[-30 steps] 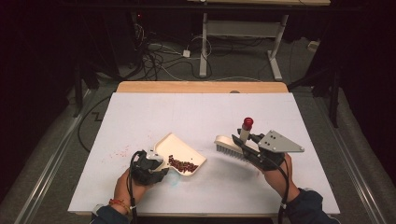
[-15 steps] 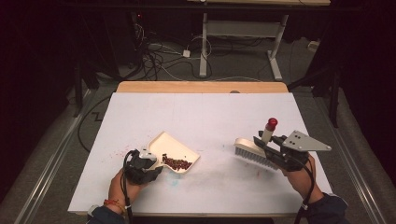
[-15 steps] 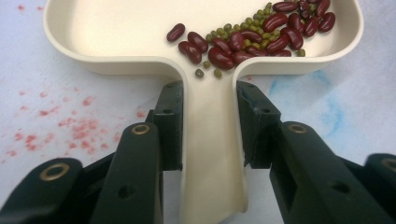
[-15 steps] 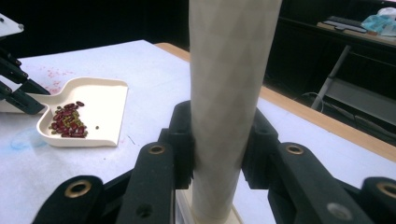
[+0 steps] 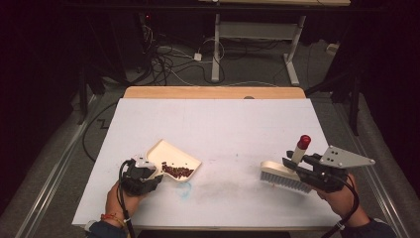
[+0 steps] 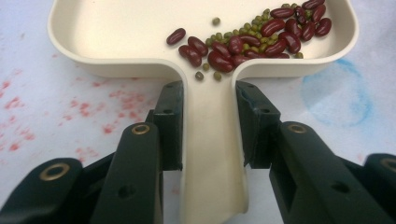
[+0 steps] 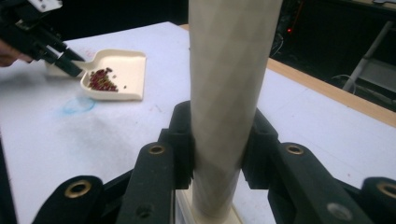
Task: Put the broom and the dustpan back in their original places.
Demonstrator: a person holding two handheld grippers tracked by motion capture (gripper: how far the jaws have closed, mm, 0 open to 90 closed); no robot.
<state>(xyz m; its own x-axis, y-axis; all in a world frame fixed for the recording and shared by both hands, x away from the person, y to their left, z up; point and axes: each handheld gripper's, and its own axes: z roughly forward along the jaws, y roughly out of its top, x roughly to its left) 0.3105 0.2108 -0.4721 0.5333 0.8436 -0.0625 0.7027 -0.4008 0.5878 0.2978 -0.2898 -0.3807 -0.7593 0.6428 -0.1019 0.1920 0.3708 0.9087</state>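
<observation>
Table: white sheet, dark room behind.
Left gripper: we pinch the dustpan handle, keeping the beans inside.
Right gripper: we clamp the brush handle, bristles down at lower right.

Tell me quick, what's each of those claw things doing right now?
Left gripper: closed on the dustpan handle.
Right gripper: closed on the brush handle.

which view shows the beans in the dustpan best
The left gripper view: the beans lie close up in the dustpan, red and small green ones distinct. The high view shows a small dark patch; the right gripper view a distant reddish pile.
</observation>
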